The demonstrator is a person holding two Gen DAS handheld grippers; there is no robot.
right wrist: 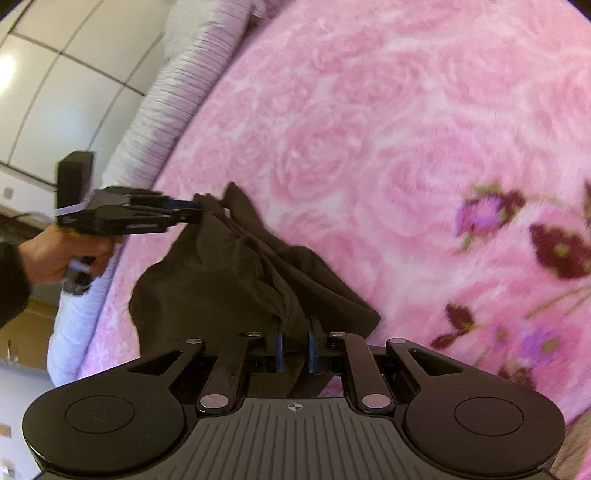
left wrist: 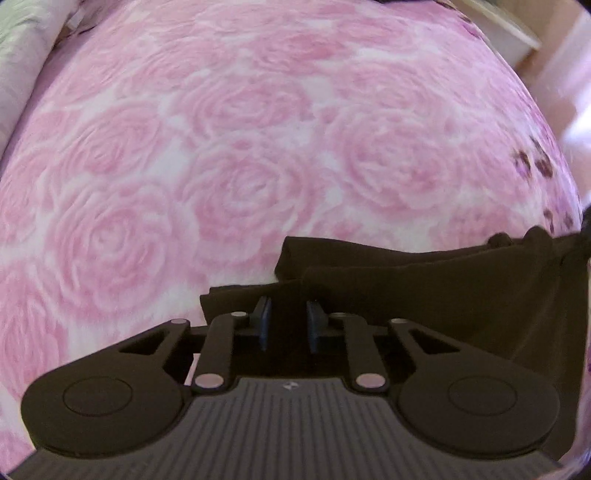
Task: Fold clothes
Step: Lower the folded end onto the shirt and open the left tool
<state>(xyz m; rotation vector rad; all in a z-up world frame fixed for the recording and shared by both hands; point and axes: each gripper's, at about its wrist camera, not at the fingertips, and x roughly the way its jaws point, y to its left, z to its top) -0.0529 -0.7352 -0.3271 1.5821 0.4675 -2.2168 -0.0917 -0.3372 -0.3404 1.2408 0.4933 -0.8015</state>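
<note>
A dark brown garment (right wrist: 229, 280) hangs stretched between my two grippers above the pink rose-patterned bed cover (right wrist: 369, 129). My left gripper (left wrist: 288, 314) is shut on one end of the garment (left wrist: 424, 288), which runs off to the right. In the right wrist view the left gripper (right wrist: 192, 212) pinches the far end, held by a hand (right wrist: 62, 254). My right gripper (right wrist: 294, 343) is shut on the near, bunched end of the garment.
A white ribbed bed edge (right wrist: 177, 81) runs along the left. Dark purple flower prints (right wrist: 557, 251) mark the cover at the right. A pale pillow (left wrist: 18, 55) lies at the far left, and wooden furniture (left wrist: 509, 29) stands beyond the bed.
</note>
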